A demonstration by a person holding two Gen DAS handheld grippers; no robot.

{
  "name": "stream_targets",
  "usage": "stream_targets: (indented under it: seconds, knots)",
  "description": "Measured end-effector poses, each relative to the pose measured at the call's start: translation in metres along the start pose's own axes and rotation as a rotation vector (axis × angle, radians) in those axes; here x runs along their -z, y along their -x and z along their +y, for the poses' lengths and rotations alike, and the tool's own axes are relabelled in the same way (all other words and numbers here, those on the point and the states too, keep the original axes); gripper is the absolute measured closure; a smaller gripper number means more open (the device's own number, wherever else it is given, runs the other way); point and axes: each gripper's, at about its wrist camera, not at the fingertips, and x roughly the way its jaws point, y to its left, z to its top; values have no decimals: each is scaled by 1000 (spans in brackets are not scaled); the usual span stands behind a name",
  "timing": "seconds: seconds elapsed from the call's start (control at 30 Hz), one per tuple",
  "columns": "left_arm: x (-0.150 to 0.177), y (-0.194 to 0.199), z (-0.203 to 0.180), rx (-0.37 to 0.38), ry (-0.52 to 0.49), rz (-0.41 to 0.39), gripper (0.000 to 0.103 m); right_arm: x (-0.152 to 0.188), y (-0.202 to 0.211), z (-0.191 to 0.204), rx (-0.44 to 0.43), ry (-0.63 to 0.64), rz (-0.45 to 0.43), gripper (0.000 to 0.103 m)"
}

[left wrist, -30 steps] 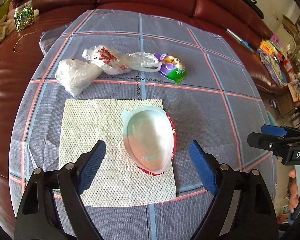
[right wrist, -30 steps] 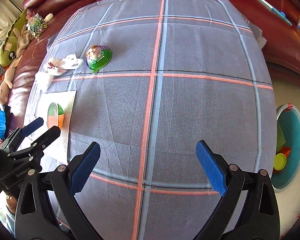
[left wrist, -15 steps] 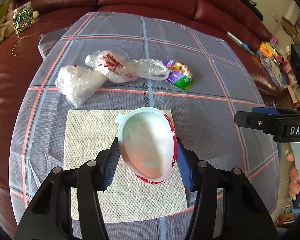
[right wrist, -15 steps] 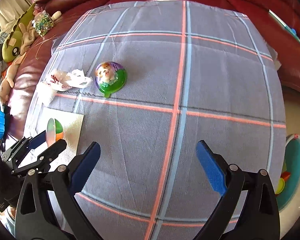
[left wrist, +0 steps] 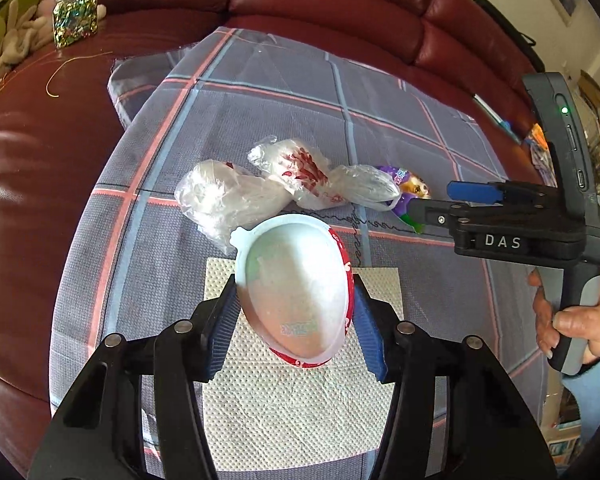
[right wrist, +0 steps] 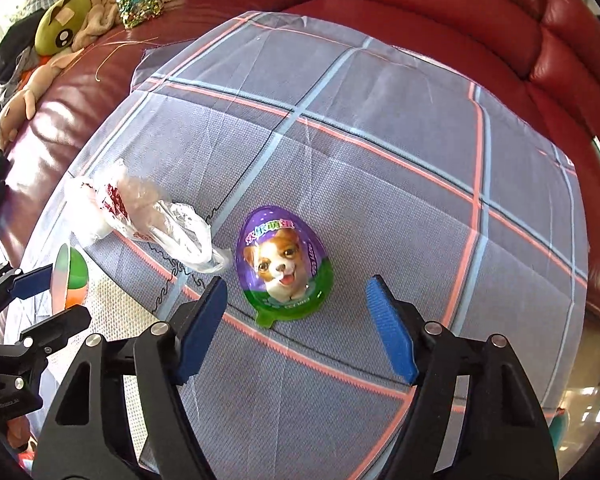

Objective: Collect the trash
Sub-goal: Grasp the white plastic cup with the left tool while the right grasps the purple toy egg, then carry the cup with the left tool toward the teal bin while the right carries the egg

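My left gripper (left wrist: 294,320) is shut on a white egg-shaped plastic shell with a red rim (left wrist: 296,288) and holds it above a white paper towel (left wrist: 296,404). The shell also shows edge-on in the right wrist view (right wrist: 70,276). My right gripper (right wrist: 296,320) is open, its fingers on either side of a purple and green egg-shaped package with a puppy face (right wrist: 286,264) that lies on the cloth. Crumpled clear plastic bags (left wrist: 284,184) lie behind the towel, and they also show in the right wrist view (right wrist: 148,216).
A grey plaid cloth (right wrist: 380,184) covers the surface, with a red leather sofa (left wrist: 320,4) around it. A jar of glitter (left wrist: 75,14) and plush toys (right wrist: 64,28) sit on the sofa at the far left.
My left gripper closed on the white shell and lifted it off the paper towel. My right gripper moved forward and left until the puppy egg lies between its open fingers.
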Motion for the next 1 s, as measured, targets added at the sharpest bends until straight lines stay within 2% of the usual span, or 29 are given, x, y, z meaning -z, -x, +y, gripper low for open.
stream_targets:
  seconds: [0.23,0.3,0.37,0.6,1.0]
  knots:
    - [-4,-5,2,0,5,6,48,-9,-16,7,-18,80,17,34]
    - [-4,-5,1,1,8,7,48,-7,-21,7,-27,81,25,38]
    - [-4,-7,0,-1,9,11,48,-4,-17,8,-25,83,-1,51]
    - [-2,-6,-19,8,-14,9,48,20,-1,-4,-57,-5,0,52]
    - [7,5,-96,45,-142,-5,48,94,77,-65,-98,-229,-95,52]
